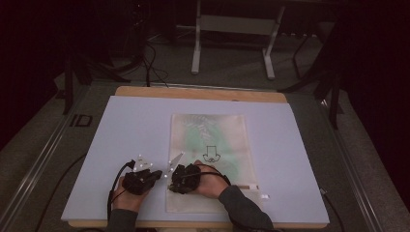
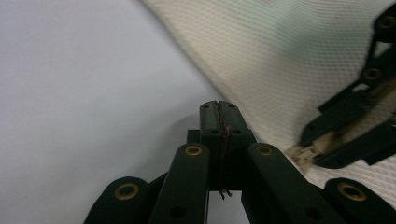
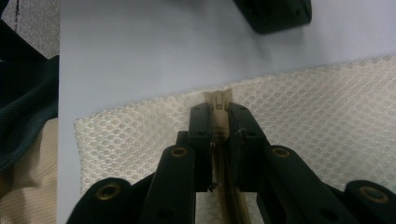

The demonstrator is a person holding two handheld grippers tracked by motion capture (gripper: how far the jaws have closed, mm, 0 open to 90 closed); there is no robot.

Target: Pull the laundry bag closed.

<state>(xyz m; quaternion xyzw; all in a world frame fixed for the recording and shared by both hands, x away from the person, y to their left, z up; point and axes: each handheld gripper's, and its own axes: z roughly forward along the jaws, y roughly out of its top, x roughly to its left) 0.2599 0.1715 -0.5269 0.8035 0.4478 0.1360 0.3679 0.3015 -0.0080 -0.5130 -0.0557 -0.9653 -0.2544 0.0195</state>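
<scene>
Right gripper (image 3: 218, 116) fingers pinch the zipper tape (image 3: 219, 100) of the mesh bag (image 1: 208, 145); left gripper (image 2: 219, 116) fingers closed empty beside it. Next, catch the slider

Two grippers (image 1: 154, 175) (image 1: 170, 178), one mesh bag (image 1: 212, 140), one white board (image 1: 125, 130).

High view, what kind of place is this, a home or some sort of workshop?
Probably a lab or recording studio, not a home: a pale work board on a table, cables on the grey floor, metal stand legs behind, dark surroundings, and a mesh bag laid out.
</scene>
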